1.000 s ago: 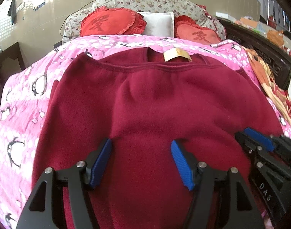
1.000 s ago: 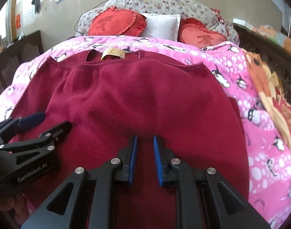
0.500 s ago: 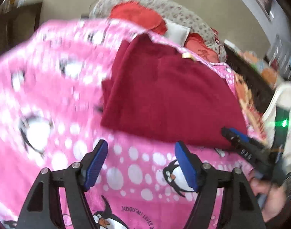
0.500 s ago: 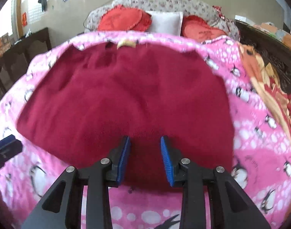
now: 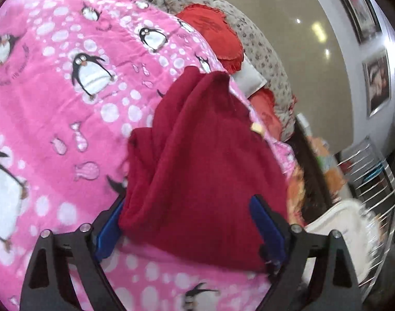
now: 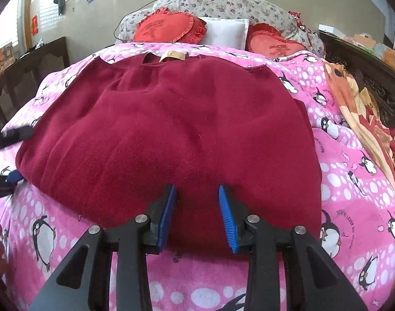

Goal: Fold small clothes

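Note:
A dark red fleece top (image 6: 176, 134) lies flat on the pink penguin blanket (image 6: 353, 181), its tan neck label (image 6: 173, 55) at the far end. My right gripper (image 6: 197, 217) hovers over the near hem. Its blue pads (image 6: 169, 212) stand a little apart and the cloth between them lies flat, not pinched. My left gripper (image 5: 187, 230) is at the top's left side, seen at the edge of the right wrist view (image 6: 13, 155). Its jaws are opening wide. The folded side edge of the top (image 5: 197, 181) lies between the fingers, and the pads do not press on it.
Red heart cushions (image 6: 166, 27), a white pillow (image 6: 223, 32) and a floral bolster (image 6: 223, 5) line the head of the bed. An orange patterned blanket (image 6: 366, 108) and a dark wooden frame (image 6: 373, 83) run along the right. A white object (image 5: 340, 223) stands beside the bed.
My left gripper swung from over the top's middle to its left side, rolled, and widened its jaws. My right gripper drew back to the hem and its pads parted slightly.

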Demonstrator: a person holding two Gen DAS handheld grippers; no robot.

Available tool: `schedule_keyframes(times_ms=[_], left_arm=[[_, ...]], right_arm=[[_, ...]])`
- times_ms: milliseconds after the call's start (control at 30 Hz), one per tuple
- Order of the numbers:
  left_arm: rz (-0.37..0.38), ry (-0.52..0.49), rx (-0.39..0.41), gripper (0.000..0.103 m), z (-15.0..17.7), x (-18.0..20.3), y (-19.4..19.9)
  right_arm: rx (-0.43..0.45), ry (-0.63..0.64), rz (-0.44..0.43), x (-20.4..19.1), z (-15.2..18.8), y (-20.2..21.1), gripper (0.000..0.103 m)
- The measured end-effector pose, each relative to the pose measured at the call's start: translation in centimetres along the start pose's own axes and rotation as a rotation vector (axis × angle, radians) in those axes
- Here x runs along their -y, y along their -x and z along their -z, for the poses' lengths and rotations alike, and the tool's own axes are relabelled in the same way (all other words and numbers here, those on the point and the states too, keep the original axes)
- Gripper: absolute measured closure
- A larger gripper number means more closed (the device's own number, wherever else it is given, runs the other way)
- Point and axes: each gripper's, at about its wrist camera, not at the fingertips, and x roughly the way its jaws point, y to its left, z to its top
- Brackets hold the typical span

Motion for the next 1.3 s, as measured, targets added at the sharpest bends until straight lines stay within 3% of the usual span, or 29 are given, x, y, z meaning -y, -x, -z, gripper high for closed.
schedule_keyframes(times_ms=[33, 100, 167, 233, 467, 567, 633, 700, 867, 933, 1067, 1200, 1300], left_arm=[[0.034, 0.011, -0.02, 0.033, 0.1, 0.2, 0.0], [0.05, -0.042, -0.044, 0.045, 0.2, 1.0, 0.2], [-0.046, -0.092, -0.017, 0.047, -0.3, 0.6, 0.1], [-0.119, -0.042, -0.006, 0.065, -0.8, -0.9, 0.0], [-0.113, -0.078, 0.029, 0.068, -0.1, -1.2, -0.1], [-0.106, -0.117, 0.056, 0.07, 0.4, -1.3, -0.4], [-0.105, -0.133, 0.066, 0.069, 0.8, -1.2, 0.0], [-0.125, -0.148, 0.068, 0.068, 0.8, -1.0, -0.2], [-0.18, -0.2, 0.081, 0.068, 1.2, -0.1, -0.4], [-0.158, -0.184, 0.078, 0.07, 1.0, -0.5, -0.4], [-0.117, -0.146, 0.076, 0.076, 0.8, -1.3, -0.1], [-0.1, -0.138, 0.073, 0.079, 0.8, -1.5, 0.0], [-0.093, -0.142, 0.078, 0.079, 0.8, -1.4, 0.1]], right_arm=[[0.0, -0.001, -0.001, 0.0, 0.0, 0.0, 0.099], [0.0, -0.001, -0.001, 0.0, 0.0, 0.0, 0.099], [0.0, -0.002, -0.003, 0.0, 0.0, 0.0, 0.099], [-0.002, -0.001, -0.002, 0.0, 0.0, 0.0, 0.099], [-0.017, 0.008, 0.012, -0.2, -0.3, 0.1, 0.098], [-0.05, 0.021, 0.006, -0.7, -2.7, 1.2, 0.098], [0.004, -0.001, -0.082, -1.7, -5.9, 2.7, 0.098], [0.003, 0.013, -0.175, -3.2, -8.5, 3.0, 0.097], [-0.139, 0.102, -0.459, -10.6, -15.9, 0.1, 0.096], [-0.177, 0.144, -0.497, -13.1, -17.8, -1.7, 0.093], [-0.349, 0.079, -0.435, -16.3, -20.9, -7.8, 0.092], [-0.505, -0.029, -0.251, -17.9, -21.5, -12.1, 0.092], [-0.589, -0.034, -0.155, -20.0, -21.3, -14.0, 0.09]])
